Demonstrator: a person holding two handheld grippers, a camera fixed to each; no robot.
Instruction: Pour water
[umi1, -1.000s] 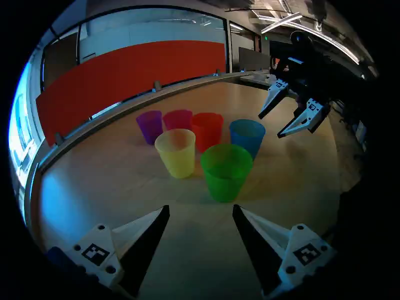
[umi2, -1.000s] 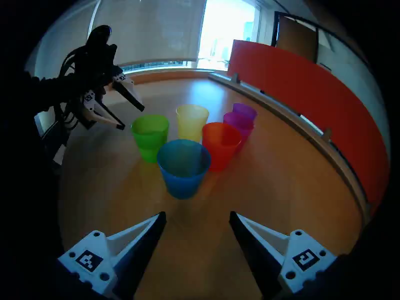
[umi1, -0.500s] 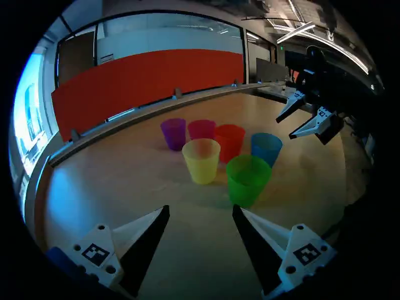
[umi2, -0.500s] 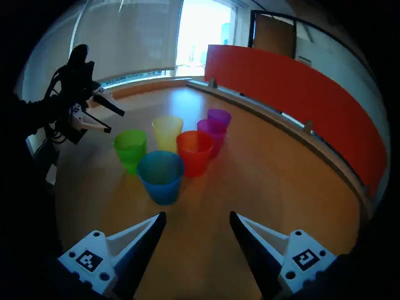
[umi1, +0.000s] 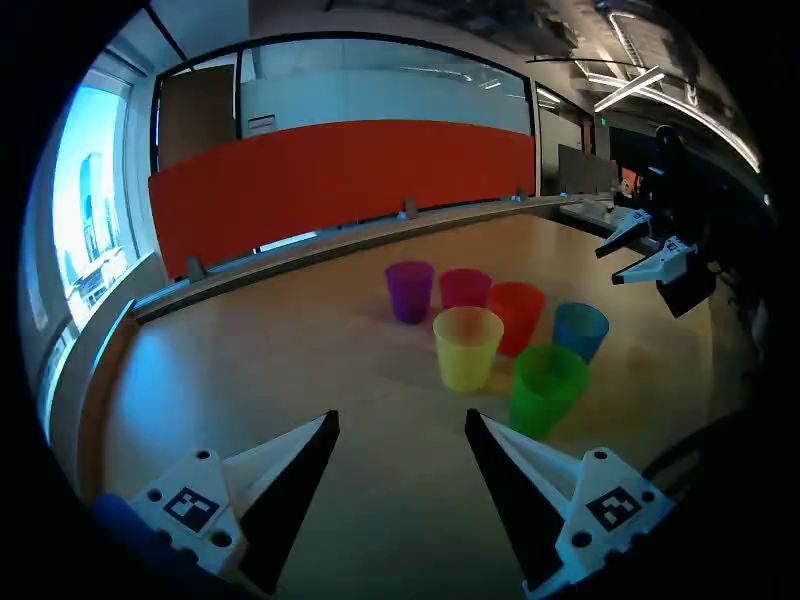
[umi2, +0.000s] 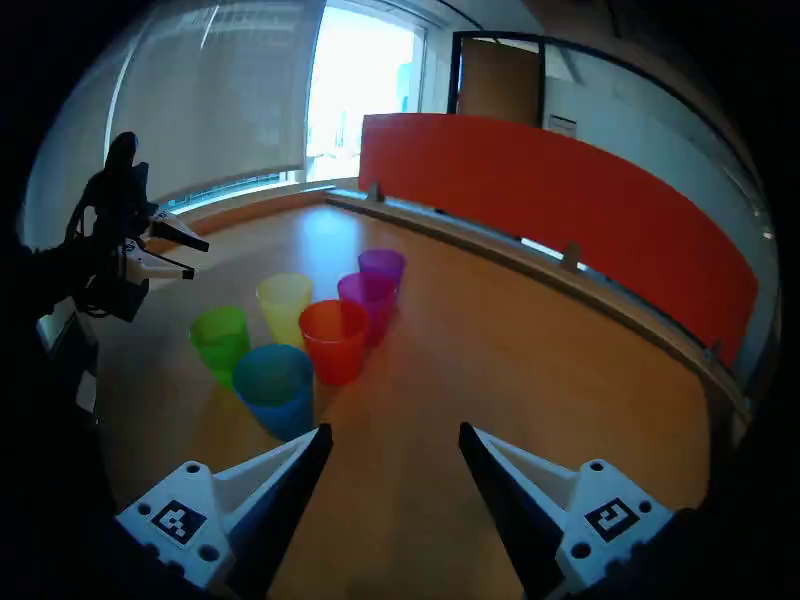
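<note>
Hovering over a wooden table (umi1: 250, 350), my left gripper (umi1: 400, 415) has its fingers spread wide with nothing between them, well short of the red cup (umi1: 517, 315) that anchors a cluster of six plastic cups. In the left gripper view, the yellow cup (umi1: 467, 347) stands just in front of the red cup, on my side. The green cup (umi1: 546, 388) sits nearer my fingers still, and the blue cup (umi1: 580, 330) is just to the right of the red cup. The magenta cup (umi1: 465, 288) stands just behind and left of the red cup, with the purple cup (umi1: 410, 290) farther left again. My right gripper (umi1: 608, 268) hangs in the air well to the right of the red cup, fingers parted and empty

In the right gripper view, that gripper's own fingers (umi2: 262, 478) are wide apart and bare. From here the blue cup stands between them and the red cup, and my left gripper hangs well to the left of the red cup. All six cups are upright, mouths open. Whether the red cup touches its neighbours or only stands close I cannot tell, nor whether any cup holds water. An orange-red panel (umi1: 340, 180) runs along the table's edge well beyond the red cup
</note>
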